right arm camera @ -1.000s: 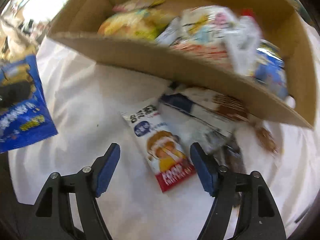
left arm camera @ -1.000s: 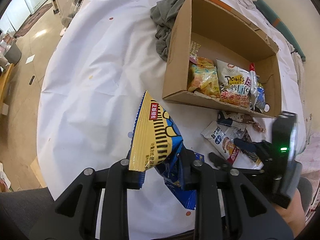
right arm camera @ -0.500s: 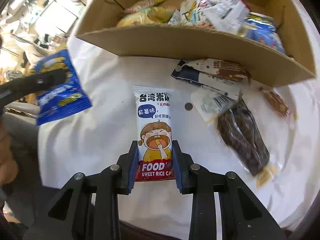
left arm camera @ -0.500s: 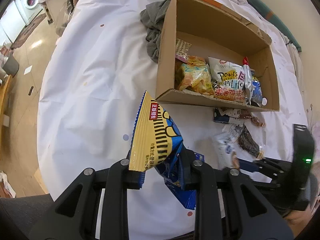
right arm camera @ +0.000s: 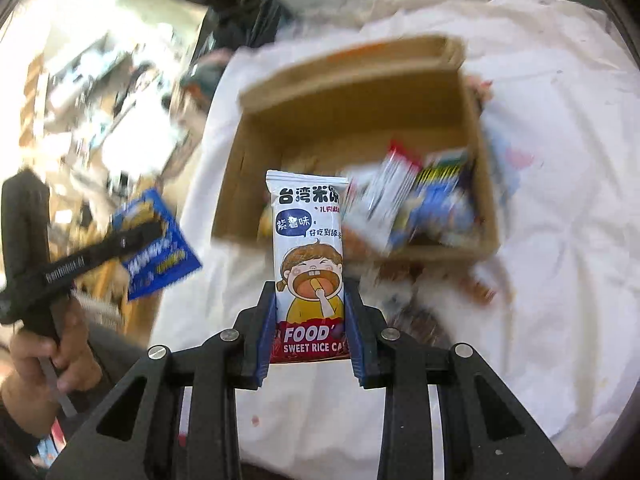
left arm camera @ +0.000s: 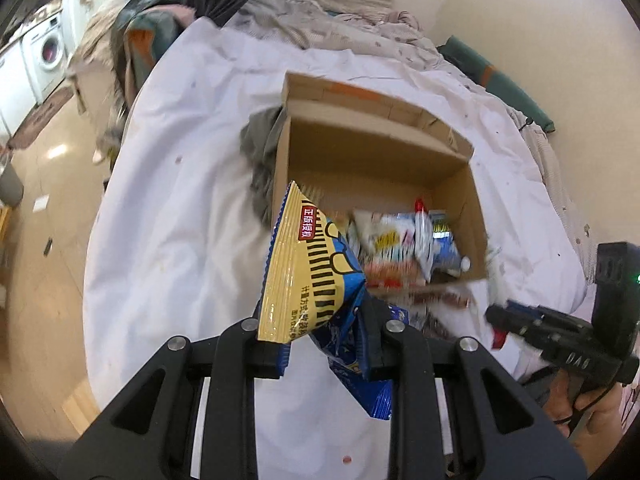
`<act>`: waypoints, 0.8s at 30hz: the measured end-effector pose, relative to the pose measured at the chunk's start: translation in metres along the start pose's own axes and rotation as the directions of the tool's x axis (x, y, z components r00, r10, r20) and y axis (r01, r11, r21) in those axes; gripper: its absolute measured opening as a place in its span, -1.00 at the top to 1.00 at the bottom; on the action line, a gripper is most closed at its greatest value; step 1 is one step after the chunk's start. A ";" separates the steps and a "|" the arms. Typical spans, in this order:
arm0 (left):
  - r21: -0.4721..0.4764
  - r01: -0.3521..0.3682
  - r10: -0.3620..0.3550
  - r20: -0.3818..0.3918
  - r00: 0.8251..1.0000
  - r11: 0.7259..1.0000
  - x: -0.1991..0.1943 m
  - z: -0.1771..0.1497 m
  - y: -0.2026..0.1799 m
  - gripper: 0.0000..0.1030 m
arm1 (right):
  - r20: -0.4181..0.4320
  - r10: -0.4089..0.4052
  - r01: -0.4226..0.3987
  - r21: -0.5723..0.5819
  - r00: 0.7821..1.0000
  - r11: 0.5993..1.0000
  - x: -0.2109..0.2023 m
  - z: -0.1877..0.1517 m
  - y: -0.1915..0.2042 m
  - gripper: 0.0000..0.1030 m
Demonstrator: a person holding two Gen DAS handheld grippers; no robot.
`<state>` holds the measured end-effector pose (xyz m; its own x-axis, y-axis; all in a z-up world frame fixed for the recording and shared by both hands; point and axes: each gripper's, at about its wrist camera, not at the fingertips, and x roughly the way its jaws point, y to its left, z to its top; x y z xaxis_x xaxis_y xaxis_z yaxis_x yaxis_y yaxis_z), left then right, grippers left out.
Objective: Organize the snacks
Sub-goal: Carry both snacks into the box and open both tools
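Observation:
My left gripper (left arm camera: 322, 344) is shut on a yellow and blue snack bag (left arm camera: 308, 276), held up above the white cloth in front of the open cardboard box (left arm camera: 360, 160). My right gripper (right arm camera: 308, 320) is shut on a white sweet rice cake packet (right arm camera: 308, 256) with a cartoon child, also lifted, with the box (right arm camera: 352, 120) behind it. Several snack packets (left arm camera: 404, 240) lie in the box's near right part. The right gripper shows at the right of the left wrist view (left arm camera: 560, 340); the left one with its bag shows at the left of the right wrist view (right arm camera: 80, 264).
A grey cloth (left arm camera: 260, 148) lies against the box's left wall. A few loose packets (right arm camera: 420, 312) lie on the white cloth (left arm camera: 180, 220) before the box. Bedding (left arm camera: 360, 12) is piled behind; floor and a washing machine (left arm camera: 48, 52) are far left.
Both grippers have risen and tilted up, so the box looks farther and the room shows. The right gripper shut on the rice cake packet a second ago and has lifted it.

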<state>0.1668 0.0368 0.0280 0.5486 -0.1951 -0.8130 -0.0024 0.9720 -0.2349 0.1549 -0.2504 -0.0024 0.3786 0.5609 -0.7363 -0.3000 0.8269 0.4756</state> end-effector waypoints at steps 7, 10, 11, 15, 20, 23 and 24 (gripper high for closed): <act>0.093 -0.009 0.007 0.022 1.000 0.996 0.032 0.051 -0.027 0.58 | 0.086 -0.090 0.081 0.100 0.992 0.992 0.009 0.044 -0.032 0.36; 0.103 -0.008 0.006 0.016 1.000 0.995 0.054 0.053 -0.031 0.58 | 0.088 -0.109 0.097 0.129 0.990 0.987 0.031 0.048 -0.043 0.36; 0.095 0.009 -0.010 0.009 1.000 0.995 0.061 0.052 -0.030 0.58 | 0.085 -0.111 0.098 0.144 0.990 0.985 0.038 0.047 -0.046 0.36; 0.107 -0.001 0.006 -0.049 0.999 0.994 0.087 0.043 -0.030 0.58 | 0.043 -0.119 0.109 0.192 0.992 0.975 0.068 0.045 -0.051 0.36; 0.116 -0.001 0.011 -0.087 0.996 0.993 0.105 0.041 -0.033 0.58 | 0.019 -0.126 0.121 0.172 0.992 0.978 0.079 0.047 -0.045 0.36; 0.088 0.014 -0.003 -0.119 0.993 0.996 0.113 0.042 -0.028 0.58 | 0.007 -0.136 0.132 0.188 0.991 0.973 0.086 0.049 -0.047 0.36; 0.079 0.013 -0.003 -0.122 0.993 0.997 0.114 0.042 -0.026 0.57 | 0.001 -0.140 0.137 0.194 0.990 0.971 0.088 0.050 -0.048 0.36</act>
<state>0.2650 -0.0055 -0.0359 0.4428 -0.2129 -0.8710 0.0709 0.9767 -0.2026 0.2460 -0.2383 -0.0662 0.4178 0.4396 -0.7951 -0.0696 0.8881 0.4544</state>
